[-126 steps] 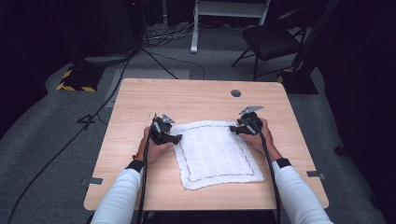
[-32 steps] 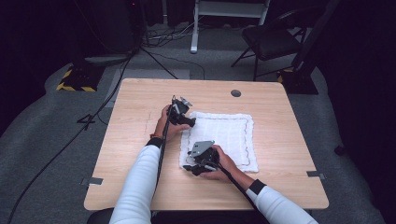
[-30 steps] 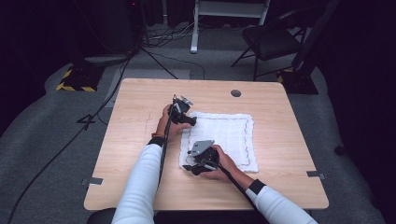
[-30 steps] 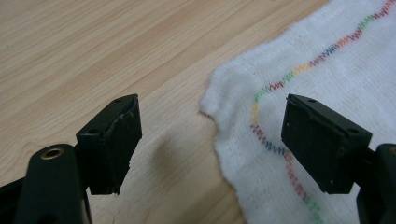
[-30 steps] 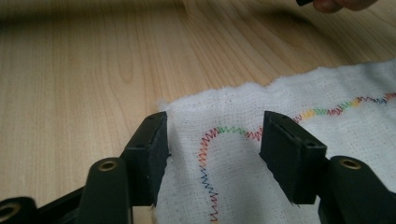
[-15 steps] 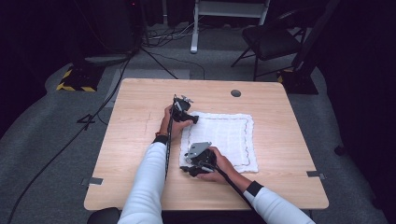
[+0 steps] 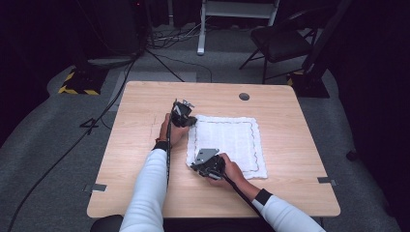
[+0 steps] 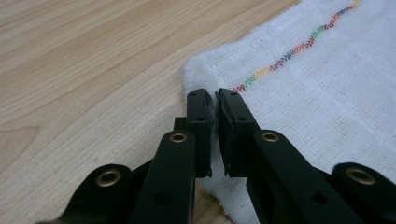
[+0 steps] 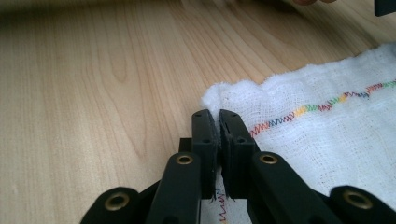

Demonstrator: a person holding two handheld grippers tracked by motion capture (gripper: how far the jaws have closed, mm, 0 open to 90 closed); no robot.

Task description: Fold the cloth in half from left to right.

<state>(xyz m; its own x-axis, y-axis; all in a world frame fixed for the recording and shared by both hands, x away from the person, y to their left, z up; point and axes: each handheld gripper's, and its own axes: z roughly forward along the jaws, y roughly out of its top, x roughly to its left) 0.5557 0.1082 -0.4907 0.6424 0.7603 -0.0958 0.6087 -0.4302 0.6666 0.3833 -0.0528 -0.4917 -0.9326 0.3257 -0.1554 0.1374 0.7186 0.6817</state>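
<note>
Both tools' jaws just closed | left tool (image 7: 183,116), right tool (image 7: 207,166) clamped on cloth (image 7: 232,142) corners | cloth flat, long axis toward table's far edge

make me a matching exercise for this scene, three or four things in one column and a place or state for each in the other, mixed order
Things:
1. left tongs
2. right tongs
3. white cloth
4. round dark hole

Places or states:
A. lies flat on the wooden table, coloured zigzag stitching along its border
B. shut on the cloth's far corner on the person's left
C. in the tabletop beyond the cloth, near the far edge
D. shut on the cloth's near corner on the person's left

Right pairs: 1-B, 2-D, 3-A, 4-C
</note>
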